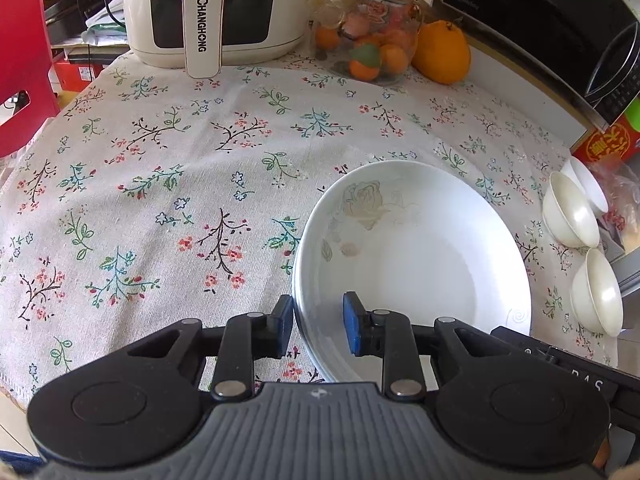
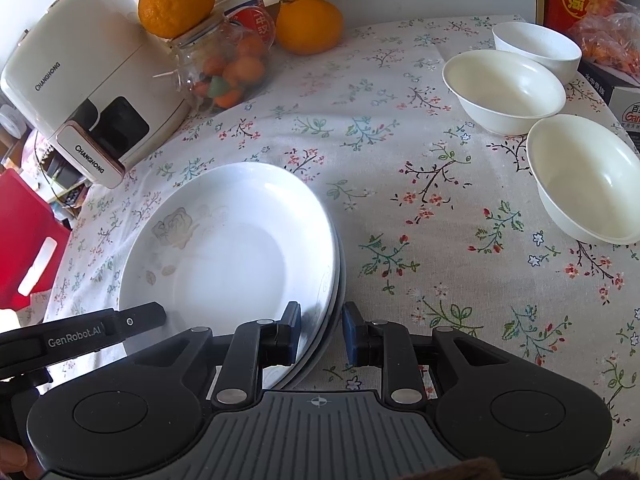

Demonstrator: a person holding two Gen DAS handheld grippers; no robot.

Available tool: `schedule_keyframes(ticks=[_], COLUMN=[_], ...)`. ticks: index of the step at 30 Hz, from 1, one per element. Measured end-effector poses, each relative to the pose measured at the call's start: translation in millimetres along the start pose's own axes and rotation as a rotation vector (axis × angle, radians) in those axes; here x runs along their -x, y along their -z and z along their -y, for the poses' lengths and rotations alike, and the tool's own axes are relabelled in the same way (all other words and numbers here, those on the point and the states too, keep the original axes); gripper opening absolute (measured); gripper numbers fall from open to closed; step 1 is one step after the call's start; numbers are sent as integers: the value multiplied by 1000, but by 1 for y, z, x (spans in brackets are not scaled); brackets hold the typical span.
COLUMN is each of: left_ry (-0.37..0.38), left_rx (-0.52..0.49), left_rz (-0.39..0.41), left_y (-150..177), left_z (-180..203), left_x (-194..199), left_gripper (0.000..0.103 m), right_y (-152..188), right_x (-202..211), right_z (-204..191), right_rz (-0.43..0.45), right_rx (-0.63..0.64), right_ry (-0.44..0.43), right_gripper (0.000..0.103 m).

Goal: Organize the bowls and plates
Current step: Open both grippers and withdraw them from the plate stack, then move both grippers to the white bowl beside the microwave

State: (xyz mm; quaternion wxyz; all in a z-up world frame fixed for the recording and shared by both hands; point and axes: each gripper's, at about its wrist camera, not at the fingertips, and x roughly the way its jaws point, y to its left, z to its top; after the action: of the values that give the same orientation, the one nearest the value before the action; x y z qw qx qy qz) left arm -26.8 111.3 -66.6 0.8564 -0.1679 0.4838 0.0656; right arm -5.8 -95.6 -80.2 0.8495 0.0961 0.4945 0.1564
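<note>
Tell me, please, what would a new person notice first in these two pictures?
First, the stack of white plates near the table's front edge, with the left gripper and the right gripper each straddling its rim on opposite sides, jaws slightly apart. Next, three white bowls standing apart on the flowered tablecloth to the plates' right. At the back stand a glass jar of small fruit and bright oranges.

Both views look steeply down over their own fingers from close above the surface. The left wrist view sits at the near left rim of the stacked plates, which fill its lower right. The right wrist view sits at their near right rim, plates lower left. Both share the plates, the white appliance, the jar and three bowls.
</note>
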Motion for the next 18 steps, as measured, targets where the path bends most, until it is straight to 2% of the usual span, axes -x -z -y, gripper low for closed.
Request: schedule_keyframes(ticks=[10,18], left_ry=[-44,-72], left_rx=[-10,36], left_rz=[20,52], left_y=[-6,-25], left_z=[0,-8], left_x=[-1,6], left_gripper=[28,28], right_y=[-6,-34], right_x=[7,45], right_z=[10,43], right_rz=[15,112], right_rx=[-36,-93], right_ry=[5,2], right_gripper=[24,24])
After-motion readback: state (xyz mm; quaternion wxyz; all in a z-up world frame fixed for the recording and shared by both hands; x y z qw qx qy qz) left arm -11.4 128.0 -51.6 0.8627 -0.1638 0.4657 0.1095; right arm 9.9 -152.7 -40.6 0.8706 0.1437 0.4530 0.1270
